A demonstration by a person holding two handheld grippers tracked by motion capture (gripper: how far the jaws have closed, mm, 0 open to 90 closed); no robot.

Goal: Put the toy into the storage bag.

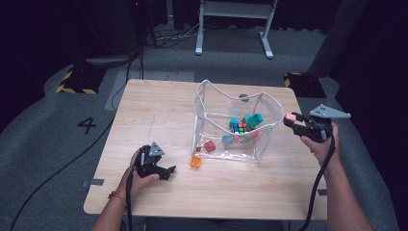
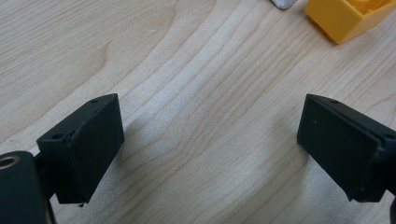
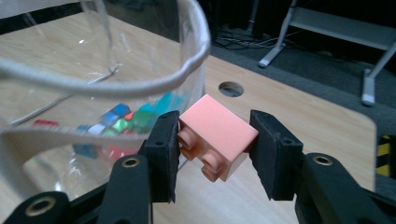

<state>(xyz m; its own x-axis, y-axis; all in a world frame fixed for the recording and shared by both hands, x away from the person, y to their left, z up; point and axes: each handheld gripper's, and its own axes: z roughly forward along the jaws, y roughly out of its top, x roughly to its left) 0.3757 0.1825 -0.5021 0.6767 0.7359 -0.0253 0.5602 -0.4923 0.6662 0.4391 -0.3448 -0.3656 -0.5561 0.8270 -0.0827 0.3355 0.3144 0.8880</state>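
My right gripper (image 3: 214, 149) is shut on a pink brick (image 3: 217, 130), studs facing down toward me. In the high view the right gripper (image 1: 293, 120) holds the pink brick (image 1: 290, 117) just outside the right rim of a clear plastic bag (image 1: 262, 127) with white edging. Several coloured bricks (image 1: 243, 126) lie inside the bag. My left gripper (image 1: 169, 171) rests low on the table near its front left, jaws open and nothing between them (image 2: 210, 140). An orange brick (image 1: 195, 162) lies on the wood just ahead of it, seen as a yellow-orange brick (image 2: 345, 16) in the left gripper view.
The wooden table (image 1: 159, 110) has bare room at its left and front. A round hole (image 3: 230, 88) sits in the tabletop beyond the bag. A white desk frame (image 1: 233, 29) and cables stand on the grey floor behind.
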